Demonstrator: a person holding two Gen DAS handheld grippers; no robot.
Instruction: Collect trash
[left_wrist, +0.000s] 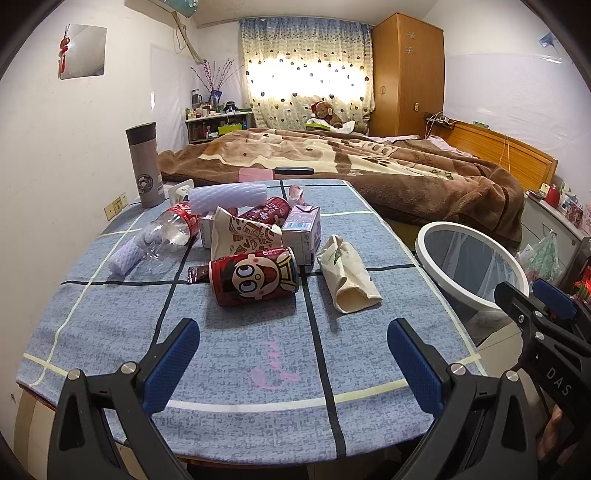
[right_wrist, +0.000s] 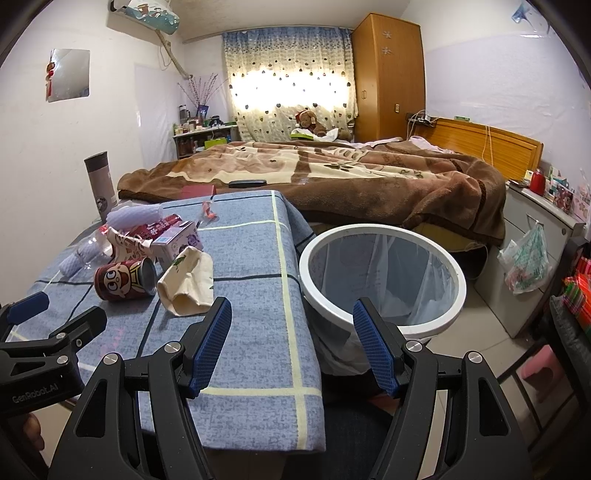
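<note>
Bedroom table (left_wrist: 258, 343) holds litter; left gripper (left_wrist: 293, 363) and right gripper (right_wrist: 291, 345) spread, empty. Only right view shows bin (right_wrist: 382, 321) fully.

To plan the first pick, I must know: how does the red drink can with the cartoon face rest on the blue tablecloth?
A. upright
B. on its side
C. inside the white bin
B: the red drink can with the cartoon face lies on its side on the blue tablecloth.

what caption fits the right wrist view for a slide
Open right hand-held gripper hovers between the table edge and the lined white trash bin, litter untouched.
</note>
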